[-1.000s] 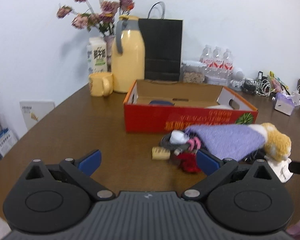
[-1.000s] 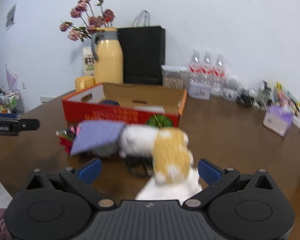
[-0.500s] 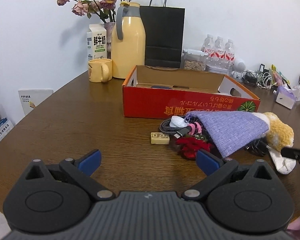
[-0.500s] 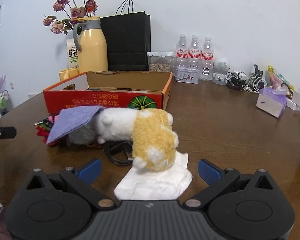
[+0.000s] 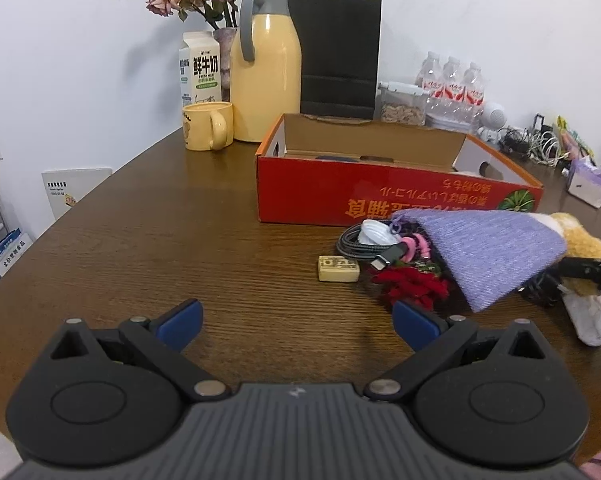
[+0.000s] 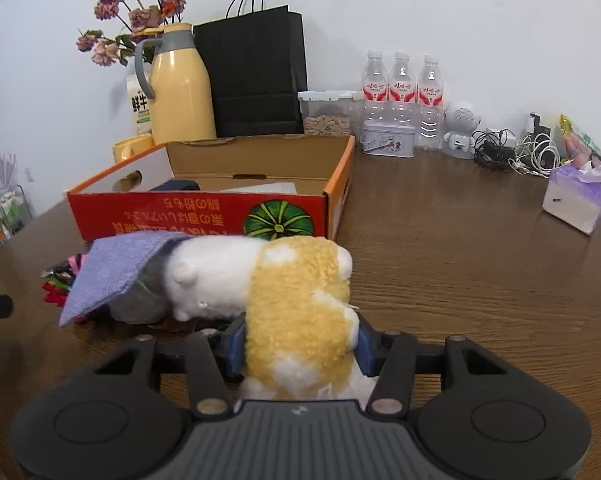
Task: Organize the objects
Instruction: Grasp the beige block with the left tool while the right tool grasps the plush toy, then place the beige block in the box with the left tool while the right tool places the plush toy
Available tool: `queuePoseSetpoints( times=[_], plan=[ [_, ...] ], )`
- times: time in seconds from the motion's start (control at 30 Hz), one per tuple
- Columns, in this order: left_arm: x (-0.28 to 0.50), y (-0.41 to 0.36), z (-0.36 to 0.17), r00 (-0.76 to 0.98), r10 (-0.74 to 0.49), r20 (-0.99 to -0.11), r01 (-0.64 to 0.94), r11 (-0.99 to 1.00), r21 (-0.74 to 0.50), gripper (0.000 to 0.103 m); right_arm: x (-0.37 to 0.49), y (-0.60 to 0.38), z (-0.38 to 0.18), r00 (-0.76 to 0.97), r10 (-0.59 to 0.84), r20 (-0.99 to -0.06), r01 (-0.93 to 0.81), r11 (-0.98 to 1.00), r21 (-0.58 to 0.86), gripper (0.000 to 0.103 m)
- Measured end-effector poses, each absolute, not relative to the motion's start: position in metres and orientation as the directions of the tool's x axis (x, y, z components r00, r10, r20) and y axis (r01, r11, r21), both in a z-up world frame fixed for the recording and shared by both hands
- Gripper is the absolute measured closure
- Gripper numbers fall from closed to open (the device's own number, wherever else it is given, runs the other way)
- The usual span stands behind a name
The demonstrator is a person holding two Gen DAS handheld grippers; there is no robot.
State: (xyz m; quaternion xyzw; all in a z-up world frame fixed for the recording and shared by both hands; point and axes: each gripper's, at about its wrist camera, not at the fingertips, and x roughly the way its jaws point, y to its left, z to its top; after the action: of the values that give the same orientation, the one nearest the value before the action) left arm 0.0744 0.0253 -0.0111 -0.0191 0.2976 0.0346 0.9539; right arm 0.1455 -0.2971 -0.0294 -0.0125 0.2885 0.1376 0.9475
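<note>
From your left wrist, your left tongs (image 5: pixel 296 318) hang spread and empty over the desk (image 5: pixel 204 236) near the purple cloth (image 5: pixel 496 250), while from your right wrist your right tongs (image 6: pixel 300 346) are closing on the plush toy (image 6: pixel 296 300) before the red box (image 6: pixel 196 216).

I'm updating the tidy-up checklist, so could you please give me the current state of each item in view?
Right gripper: jaws closing, pads on the plush toy's sides.
Plush toy: lying on the table.
Left gripper: open, nothing between its pads.
Purple cloth: draped over the clutter pile.
Red box: open-topped, a few items inside.
Yellow mug: upright.
Grey cable: coiled.
</note>
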Motion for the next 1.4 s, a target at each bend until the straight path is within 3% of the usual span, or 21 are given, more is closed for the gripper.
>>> queuePoseSetpoints(
  times=[0.43,0.57,0.63,0.73,0.77,0.8,1.4],
  plan=[
    [0.136,0.016,-0.028,0.786,0.116,-0.607,-0.069,0.993,0.100,0.001,0.130,-0.300,-0.021,0.833,0.238,-0.500,-0.233,0.970,0.074,0.056],
    [0.142,0.017,-0.030,0.787,0.081,-0.612,-0.048,0.996,0.071,0.011,0.127,-0.299,-0.021,0.833,0.240,-0.498,-0.233,0.969,0.077,0.056],
    [0.144,0.016,-0.030,0.790,0.069,-0.609,-0.035,0.997,0.067,0.018,0.127,-0.298,-0.021,0.832,0.243,-0.499,-0.235,0.969,0.079,0.056],
    [0.144,0.015,-0.032,0.790,0.013,-0.612,0.011,0.999,0.036,0.042,0.126,-0.296,-0.022,0.831,0.244,-0.499,-0.236,0.968,0.081,0.056],
    [0.144,0.015,-0.033,0.788,-0.006,-0.615,0.027,0.999,0.026,0.061,0.126,-0.296,-0.022,0.831,0.244,-0.499,-0.236,0.968,0.080,0.056],
    [0.142,0.014,-0.033,0.792,-0.014,-0.611,0.034,0.999,0.021,0.072,0.126,-0.295,-0.022,0.832,0.242,-0.499,-0.234,0.969,0.080,0.056],
    [0.111,0.042,0.000,0.857,0.052,-0.513,-0.028,0.998,0.054,0.073,0.122,-0.297,-0.001,0.869,0.221,-0.443,-0.219,0.974,0.056,0.056]
  ],
)
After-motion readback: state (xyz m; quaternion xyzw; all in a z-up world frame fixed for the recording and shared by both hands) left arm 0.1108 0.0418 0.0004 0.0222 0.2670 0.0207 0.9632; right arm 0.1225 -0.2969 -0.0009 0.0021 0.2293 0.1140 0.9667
